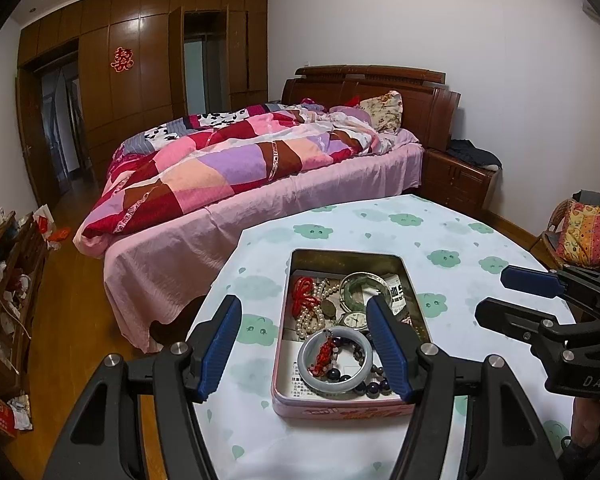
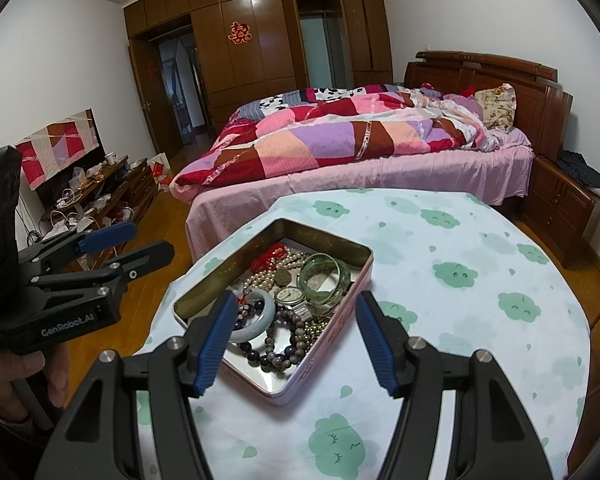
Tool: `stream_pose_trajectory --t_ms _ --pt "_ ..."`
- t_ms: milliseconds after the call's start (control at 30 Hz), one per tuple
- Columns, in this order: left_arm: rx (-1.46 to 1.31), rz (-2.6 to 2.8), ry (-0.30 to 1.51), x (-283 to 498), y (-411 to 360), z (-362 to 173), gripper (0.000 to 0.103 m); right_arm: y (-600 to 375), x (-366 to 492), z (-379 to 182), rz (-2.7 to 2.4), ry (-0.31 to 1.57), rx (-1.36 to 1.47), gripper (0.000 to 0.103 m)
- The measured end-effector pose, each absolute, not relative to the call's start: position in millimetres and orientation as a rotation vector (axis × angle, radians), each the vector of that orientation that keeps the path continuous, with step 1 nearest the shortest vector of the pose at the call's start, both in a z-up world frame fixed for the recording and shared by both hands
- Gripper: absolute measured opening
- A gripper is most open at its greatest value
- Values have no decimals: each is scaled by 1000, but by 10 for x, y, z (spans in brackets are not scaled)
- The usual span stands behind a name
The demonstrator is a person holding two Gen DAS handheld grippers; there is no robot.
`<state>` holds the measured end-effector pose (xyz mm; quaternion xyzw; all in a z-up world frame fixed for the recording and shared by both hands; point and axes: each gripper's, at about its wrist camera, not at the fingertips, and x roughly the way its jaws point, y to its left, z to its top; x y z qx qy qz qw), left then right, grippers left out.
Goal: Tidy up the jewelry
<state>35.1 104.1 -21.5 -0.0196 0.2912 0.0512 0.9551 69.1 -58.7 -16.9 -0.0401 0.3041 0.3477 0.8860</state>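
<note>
A pink tin box [image 1: 342,408] [image 2: 336,332] sits open on the table, full of jewelry. Inside lie a pale jade bangle [image 1: 364,376] [image 2: 256,326], a green bangle [image 1: 350,288] [image 2: 324,276], a pearl necklace [image 1: 310,316] [image 2: 268,276], a red knot cord [image 1: 306,294], dark bead bracelets [image 2: 288,344] and a watch [image 1: 355,320] [image 2: 290,295]. My left gripper [image 1: 304,352] is open and empty, hovering over the tin's near end. My right gripper [image 2: 296,344] is open and empty, above the tin's near side. Each gripper shows in the other's view [image 1: 504,296] [image 2: 140,240].
The round table [image 1: 440,240] [image 2: 460,280] has a white cloth with green cloud prints. A bed with a patchwork quilt [image 1: 240,168] [image 2: 360,136] stands behind it. A wooden nightstand [image 1: 456,180] and a cluttered low cabinet [image 2: 100,196] flank the room.
</note>
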Motion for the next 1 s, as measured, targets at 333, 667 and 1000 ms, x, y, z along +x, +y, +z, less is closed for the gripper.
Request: stream_pose_trajectory --t_ms 333,667,1000 --pt "-47 95 602 365 1019 -219 68 -587 693 -170 723 632 -84 65" --pt "-61 106 591 365 1017 -182 78 -585 679 -191 726 633 -87 65" --pt "-49 115 578 371 1015 -202 88 -586 675 -198 726 634 -86 65"
